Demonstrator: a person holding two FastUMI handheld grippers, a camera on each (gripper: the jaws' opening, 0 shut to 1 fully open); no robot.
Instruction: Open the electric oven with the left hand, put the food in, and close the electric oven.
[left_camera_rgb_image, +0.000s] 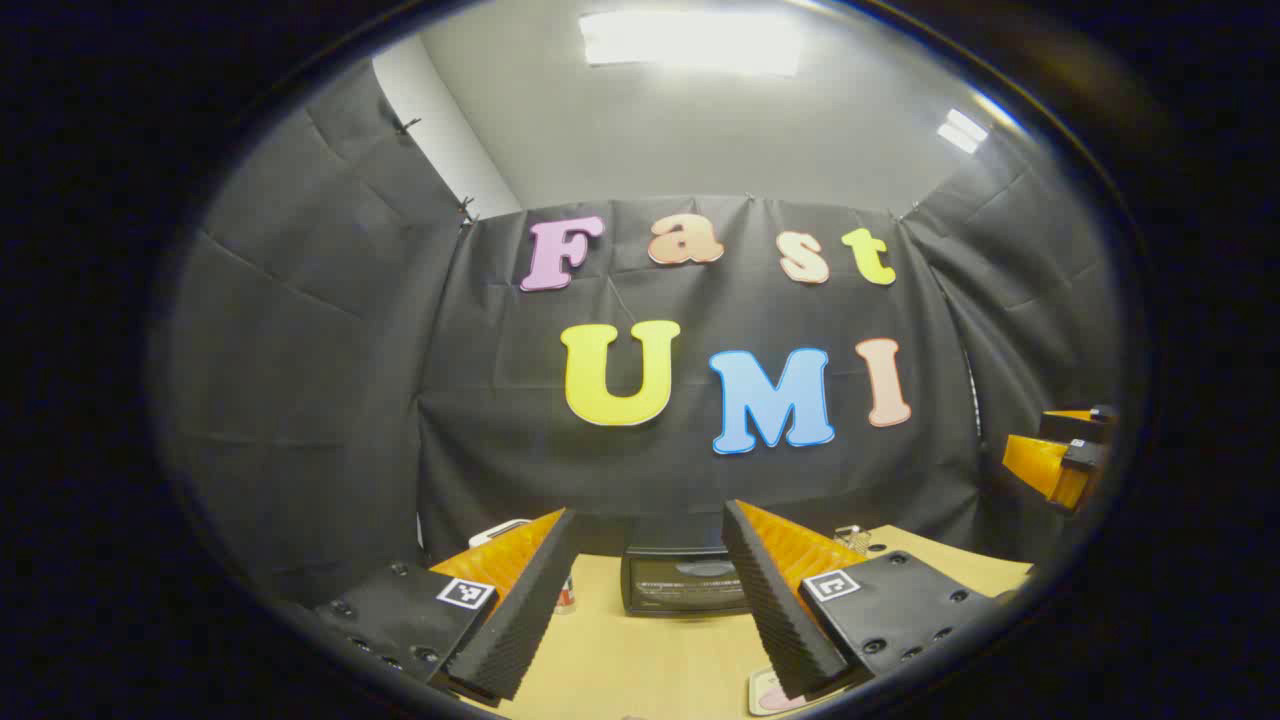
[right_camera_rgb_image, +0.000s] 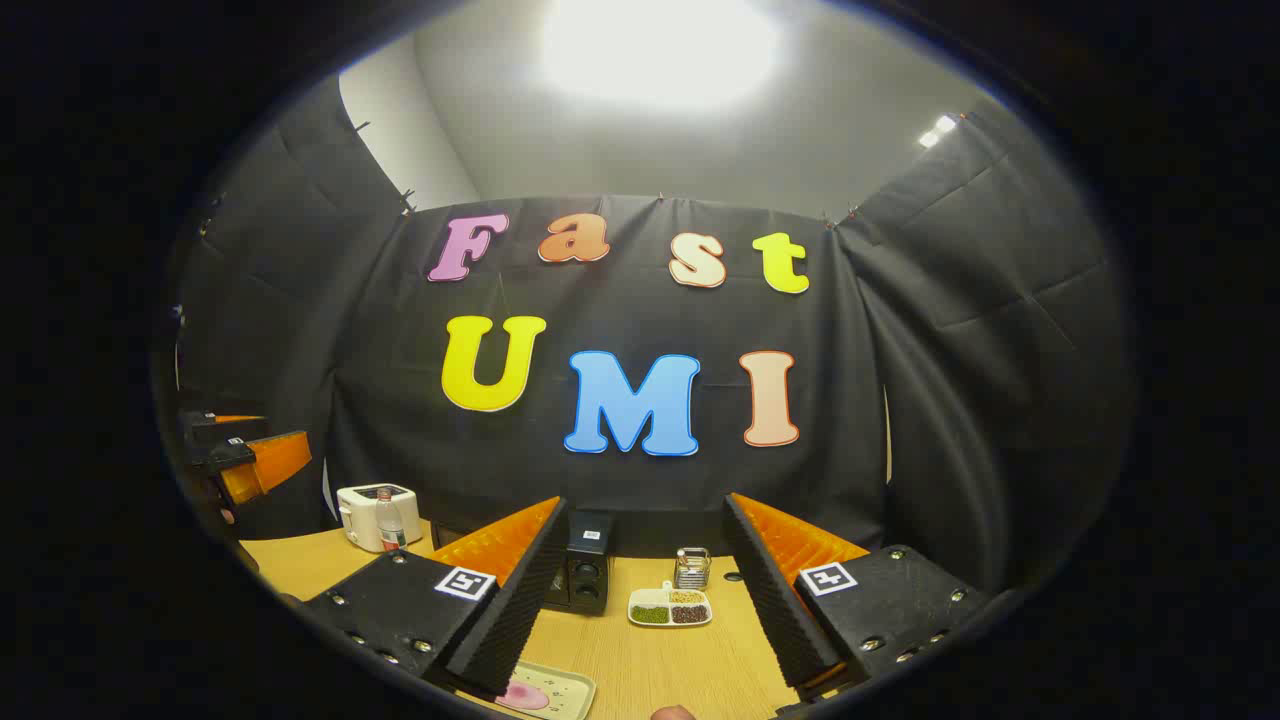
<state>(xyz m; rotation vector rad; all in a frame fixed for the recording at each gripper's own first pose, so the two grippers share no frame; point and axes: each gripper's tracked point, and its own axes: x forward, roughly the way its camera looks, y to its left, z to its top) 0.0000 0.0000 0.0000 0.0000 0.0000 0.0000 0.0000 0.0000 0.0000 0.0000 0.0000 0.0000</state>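
Note:
The black electric oven (left_camera_rgb_image: 685, 580) stands at the back of the wooden table (left_camera_rgb_image: 640, 660) with its glass door closed. It lies straight ahead between the fingers of my left gripper (left_camera_rgb_image: 650, 510), which is open, empty and some way short of it. In the right gripper view the oven's (right_camera_rgb_image: 588, 575) knob side shows between my fingers. The right gripper (right_camera_rgb_image: 645, 500) is open and holds nothing. A pale tray with pink food (right_camera_rgb_image: 548, 690) lies on the table just under its left finger; the tray's (left_camera_rgb_image: 775, 692) edge also peeks out below the left gripper's right finger.
A white toaster (right_camera_rgb_image: 372, 515) and a small bottle (right_camera_rgb_image: 388, 520) stand at the table's back left. A white divided dish of beans (right_camera_rgb_image: 670, 607) and a metal holder (right_camera_rgb_image: 690, 567) sit right of the oven. The other gripper (left_camera_rgb_image: 1060, 465) hovers far right.

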